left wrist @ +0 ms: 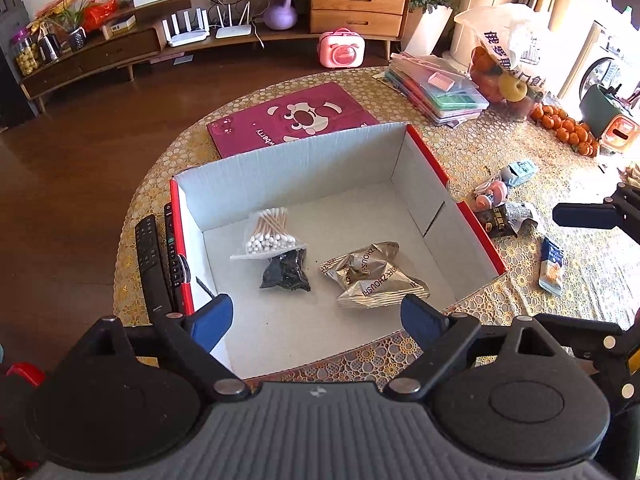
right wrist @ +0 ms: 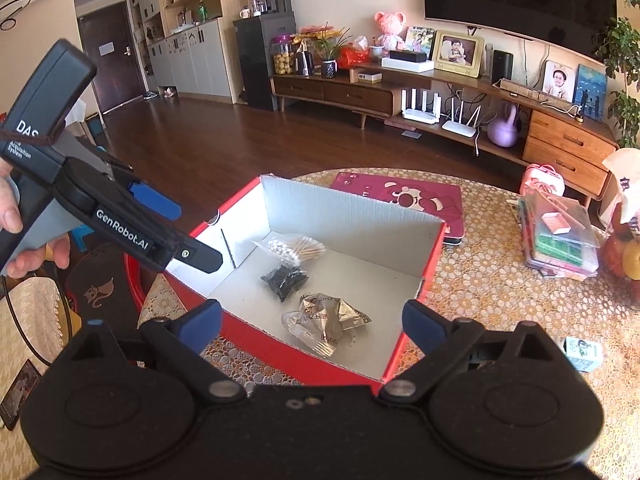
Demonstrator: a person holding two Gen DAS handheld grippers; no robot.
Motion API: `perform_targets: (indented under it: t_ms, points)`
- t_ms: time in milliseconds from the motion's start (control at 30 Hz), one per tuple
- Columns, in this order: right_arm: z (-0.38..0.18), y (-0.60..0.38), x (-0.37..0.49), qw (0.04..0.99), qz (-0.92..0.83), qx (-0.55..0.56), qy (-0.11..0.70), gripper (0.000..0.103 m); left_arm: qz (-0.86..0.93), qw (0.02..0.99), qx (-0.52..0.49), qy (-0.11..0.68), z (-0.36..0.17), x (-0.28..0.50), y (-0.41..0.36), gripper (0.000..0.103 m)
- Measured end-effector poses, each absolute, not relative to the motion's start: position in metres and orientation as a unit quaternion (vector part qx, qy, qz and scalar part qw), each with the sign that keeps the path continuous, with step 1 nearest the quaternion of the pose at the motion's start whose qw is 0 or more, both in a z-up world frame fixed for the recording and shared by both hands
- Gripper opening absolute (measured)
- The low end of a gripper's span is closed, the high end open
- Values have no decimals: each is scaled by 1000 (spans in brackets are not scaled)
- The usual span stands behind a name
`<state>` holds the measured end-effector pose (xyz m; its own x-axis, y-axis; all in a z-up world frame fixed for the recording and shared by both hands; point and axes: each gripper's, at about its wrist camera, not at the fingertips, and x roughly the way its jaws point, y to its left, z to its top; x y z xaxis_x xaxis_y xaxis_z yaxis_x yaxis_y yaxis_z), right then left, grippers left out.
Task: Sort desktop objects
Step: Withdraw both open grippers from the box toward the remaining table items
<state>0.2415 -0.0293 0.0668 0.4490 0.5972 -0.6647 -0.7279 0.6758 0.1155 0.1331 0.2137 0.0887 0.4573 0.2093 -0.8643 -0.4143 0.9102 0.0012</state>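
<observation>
Left wrist view: box [left wrist: 436,172] on the worktop [left wrist: 480,152] holds three packets; loose snack packets [left wrist: 500,220] lie just right. Both grippers' fingers [left wrist: 212,316] gape, empty. A careless reach could nudge the box or crumple packets.

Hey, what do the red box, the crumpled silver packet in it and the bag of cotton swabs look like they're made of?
Red box: corrugated cardboard by the look of it, with a glossy red outside, a matt white inside, and fluting at the cut rim.
Silver packet: probably metallised plastic film; shiny, sharply creased.
Cotton swabs: pale wood-like sticks with white fluffy tips, in a clear plastic bag.
</observation>
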Motion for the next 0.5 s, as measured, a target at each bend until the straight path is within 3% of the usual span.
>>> perform_targets:
  t_ms: [67, 500]
  points:
    - [70, -36, 238, 848, 391, -92, 346, 98, 185, 850, -103, 482, 91, 132, 208, 103]
    - [79, -79, 225, 860, 374, -88, 336, 98, 185, 853, -113, 475, 92, 126, 184, 103]
